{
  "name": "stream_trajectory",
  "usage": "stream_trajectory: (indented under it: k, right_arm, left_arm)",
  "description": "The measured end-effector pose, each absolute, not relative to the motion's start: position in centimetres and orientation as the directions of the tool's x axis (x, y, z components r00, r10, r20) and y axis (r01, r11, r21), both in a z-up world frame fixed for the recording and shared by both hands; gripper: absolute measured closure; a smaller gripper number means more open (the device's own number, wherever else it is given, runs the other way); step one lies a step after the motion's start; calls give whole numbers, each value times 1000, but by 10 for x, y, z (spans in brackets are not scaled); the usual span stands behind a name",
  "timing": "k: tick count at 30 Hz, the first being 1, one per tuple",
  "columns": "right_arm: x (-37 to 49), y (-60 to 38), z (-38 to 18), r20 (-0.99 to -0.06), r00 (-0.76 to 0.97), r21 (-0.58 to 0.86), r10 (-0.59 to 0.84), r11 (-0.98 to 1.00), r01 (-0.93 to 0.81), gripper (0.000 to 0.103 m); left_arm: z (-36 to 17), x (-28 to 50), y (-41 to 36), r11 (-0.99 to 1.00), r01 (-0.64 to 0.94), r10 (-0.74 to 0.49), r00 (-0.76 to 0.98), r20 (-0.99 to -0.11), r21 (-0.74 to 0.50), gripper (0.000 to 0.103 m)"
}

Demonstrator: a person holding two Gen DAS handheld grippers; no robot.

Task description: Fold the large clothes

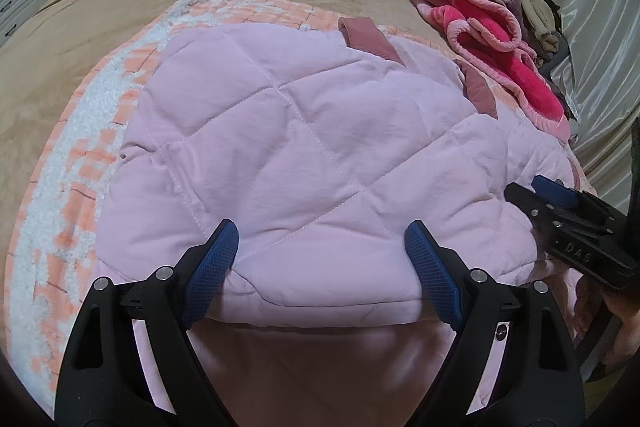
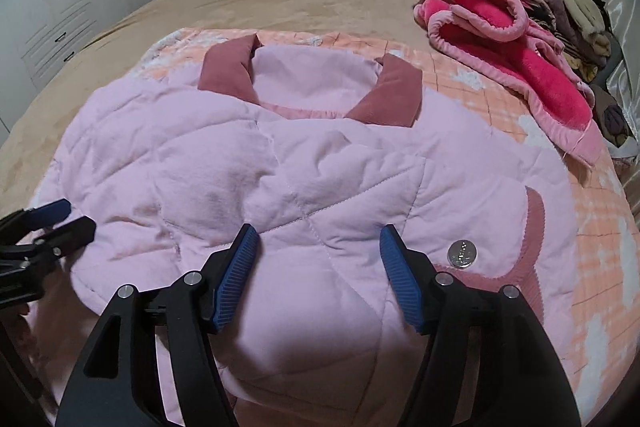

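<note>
Left tongs and right tongs: both spread wide, empty, poised over the near hem of the quilted pink jacket. Jacket lies flat on a checked blanket at the bed's near edge, collar farthest. Judged soft, puffy, light, slightly slippery; best gripped at hem corners or shoulder seams.

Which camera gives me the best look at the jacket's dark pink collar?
The right wrist view: the collar shows both flaps spread open around the neckline of the pink quilted jacket. The left wrist view catches it only edge-on, at the jacket's far side.
</note>
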State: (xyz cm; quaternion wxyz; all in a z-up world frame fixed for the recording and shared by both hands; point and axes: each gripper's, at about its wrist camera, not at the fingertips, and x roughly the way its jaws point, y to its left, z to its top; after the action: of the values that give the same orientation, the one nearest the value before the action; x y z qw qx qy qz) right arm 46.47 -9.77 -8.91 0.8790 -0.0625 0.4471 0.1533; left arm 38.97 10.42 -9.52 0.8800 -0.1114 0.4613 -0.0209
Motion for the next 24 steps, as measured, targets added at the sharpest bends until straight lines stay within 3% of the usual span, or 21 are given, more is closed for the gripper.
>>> stream_trajectory:
  k: [14, 20, 24]
  right_arm:
    - [457, -101, -95, -804, 558, 27, 208, 949, -315, 39]
    - [440, -111, -81, -800, 546, 84, 249, 947, -308, 21]
    - [428, -120, -71, -789, 548, 124, 277, 946, -299, 16]
  left_arm:
    - [-82, 385, 101, 977, -40, -151, 559, -815, -208, 21]
    - [-61, 378, 99, 979, -28, -146, 591, -794, -201, 14]
    - [-51, 374, 101, 979, -32, -139, 608, -782, -199, 12]
